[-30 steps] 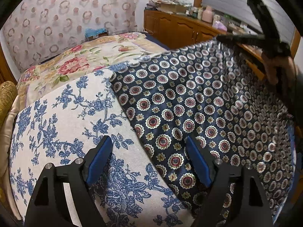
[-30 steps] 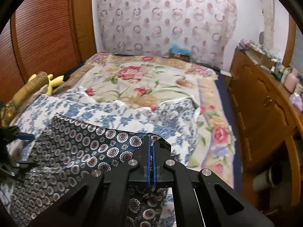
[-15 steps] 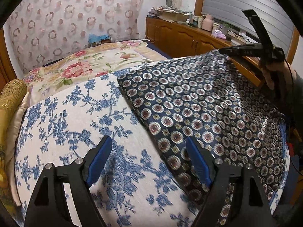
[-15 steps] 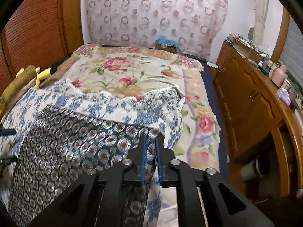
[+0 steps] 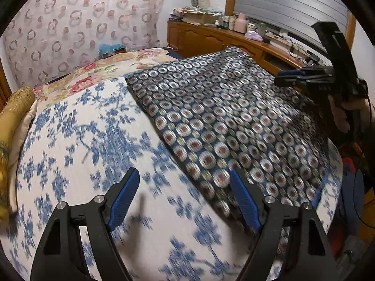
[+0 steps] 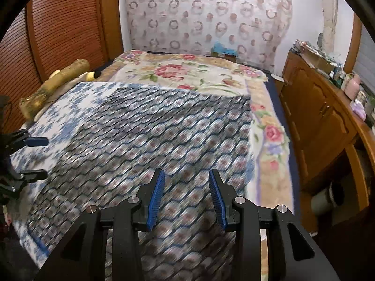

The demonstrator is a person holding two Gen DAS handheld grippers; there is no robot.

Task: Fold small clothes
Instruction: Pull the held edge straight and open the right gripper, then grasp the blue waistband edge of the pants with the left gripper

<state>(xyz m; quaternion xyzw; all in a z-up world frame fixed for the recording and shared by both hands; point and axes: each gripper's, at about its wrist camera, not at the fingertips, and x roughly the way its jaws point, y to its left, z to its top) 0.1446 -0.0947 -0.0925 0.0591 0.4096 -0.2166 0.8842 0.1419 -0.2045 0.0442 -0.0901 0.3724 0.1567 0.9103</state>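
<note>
My right tongs (image 6: 186,196) have just been opening, blue pads parted above the dark medallion-print garment (image 6: 150,145) with nothing between them. My left tongs (image 5: 185,201) stand wide and empty, one finger over the blue-floral white cloth (image 5: 77,140), the other over the garment's near edge. The garment lies flat across that cloth on the bed (image 6: 187,70), beside a wooden cabinet (image 6: 314,117).
</note>
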